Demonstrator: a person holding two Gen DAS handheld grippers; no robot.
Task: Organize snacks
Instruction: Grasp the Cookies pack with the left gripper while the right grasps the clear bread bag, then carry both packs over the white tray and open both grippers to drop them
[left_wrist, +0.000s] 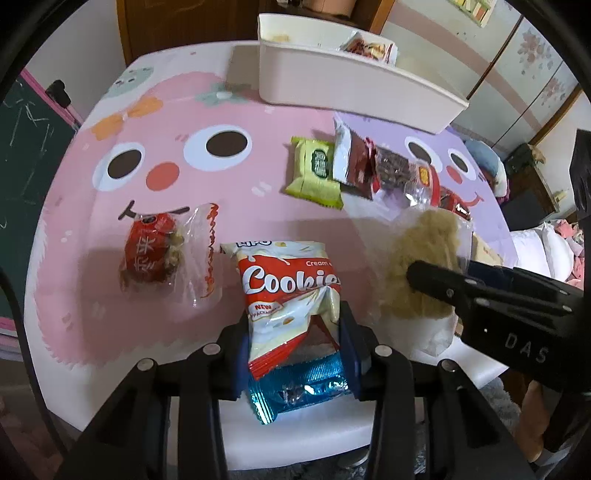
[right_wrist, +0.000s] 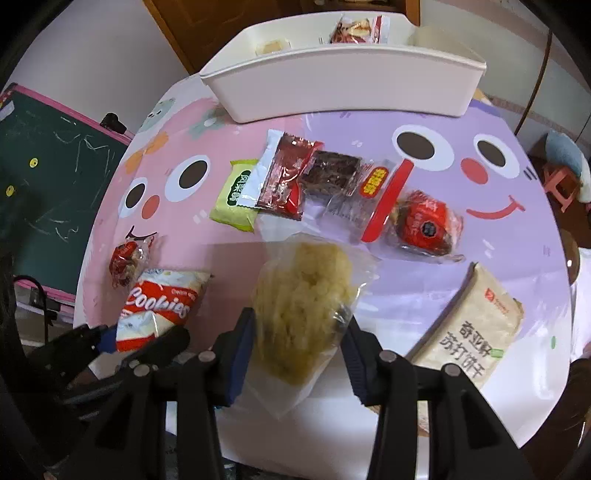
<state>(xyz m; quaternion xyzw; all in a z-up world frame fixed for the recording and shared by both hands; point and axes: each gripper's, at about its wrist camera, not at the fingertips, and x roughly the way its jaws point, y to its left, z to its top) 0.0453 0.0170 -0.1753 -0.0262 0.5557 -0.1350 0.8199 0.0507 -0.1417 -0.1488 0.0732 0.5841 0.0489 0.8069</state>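
Gripping both: left tongs (left_wrist: 295, 354) pinch the cookie packet (left_wrist: 291, 291) by its bottom corner, lower centre; right tongs (right_wrist: 297, 354) squeeze the yellow puffed snack bag (right_wrist: 303, 299). Slack film could slip before reaching the white bin (right_wrist: 343, 92), top centre.

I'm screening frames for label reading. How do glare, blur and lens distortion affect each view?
Left wrist view: fisheye bends the table edge, dark vignette rings the corners; the blue foil packet glints, the Cookies bag print is sharp. Right wrist view: same barrel warp bows the white bin; the clear noodle bag looks soft, the cracker pack text is legible.
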